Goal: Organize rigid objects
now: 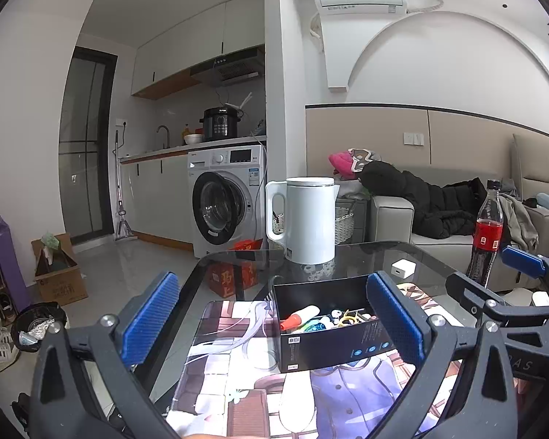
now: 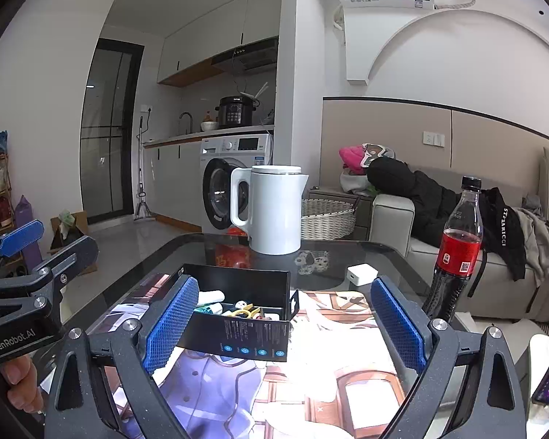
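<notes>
**Operator:** Left wrist view gives me the black box (image 1: 333,333) as my landmark: it sits on the printed mat (image 1: 238,366) on the glass table (image 1: 366,256), already holding small things, among them a white tube with an orange cap (image 1: 298,317). My left gripper (image 1: 271,323) hangs in front of the box with its fingers spread wide and nothing between them. The right gripper (image 2: 285,325) is the same, gaping and empty, just right of the box.

**Observer:** What worries you?

**Operator:** The box looks light. If a finger catches its near wall as I reach in, I'd guess it slides on the mat or tips and spills. Behind the box stands a white kettle (image 1: 305,219), and to the right of the box a cola bottle (image 2: 457,248), tall and narrow; a wide swing by the right gripper could topple it.

**Observer:** Anything you can't read?

**Operator:** Most of the box's contents are a jumble. The right finger pad (image 1: 395,318) covers its right corner, and a white charger block (image 2: 362,274) lies beyond the box.
</notes>
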A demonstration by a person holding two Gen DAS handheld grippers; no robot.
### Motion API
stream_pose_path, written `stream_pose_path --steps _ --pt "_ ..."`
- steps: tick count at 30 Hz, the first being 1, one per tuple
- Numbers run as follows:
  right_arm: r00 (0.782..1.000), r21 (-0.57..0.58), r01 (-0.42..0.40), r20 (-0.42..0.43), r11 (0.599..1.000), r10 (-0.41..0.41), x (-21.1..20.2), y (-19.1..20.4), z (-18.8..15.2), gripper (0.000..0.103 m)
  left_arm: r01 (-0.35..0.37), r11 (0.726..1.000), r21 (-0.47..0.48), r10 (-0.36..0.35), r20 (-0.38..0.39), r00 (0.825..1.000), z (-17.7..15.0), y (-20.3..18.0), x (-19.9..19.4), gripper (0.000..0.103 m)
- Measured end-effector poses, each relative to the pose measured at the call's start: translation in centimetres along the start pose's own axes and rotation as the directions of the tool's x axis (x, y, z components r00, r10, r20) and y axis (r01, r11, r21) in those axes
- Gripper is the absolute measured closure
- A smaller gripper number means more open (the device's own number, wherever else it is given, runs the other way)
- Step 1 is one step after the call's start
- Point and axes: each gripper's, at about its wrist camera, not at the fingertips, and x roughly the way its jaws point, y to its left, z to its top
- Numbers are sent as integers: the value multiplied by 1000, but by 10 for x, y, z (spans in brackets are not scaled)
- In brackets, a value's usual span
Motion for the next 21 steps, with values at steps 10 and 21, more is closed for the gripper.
stream_pose_path --steps 10,21 --pt "1000 1 0 -6 1000 0 0 0 -1 6 4 1000 -1 -4 -12 1000 0 1 2 0" --pt "1000 9 -4 -11 1000 4 1 1 -1 6 4 1000 -6 -4 -15 1000 -2 1 2 0"
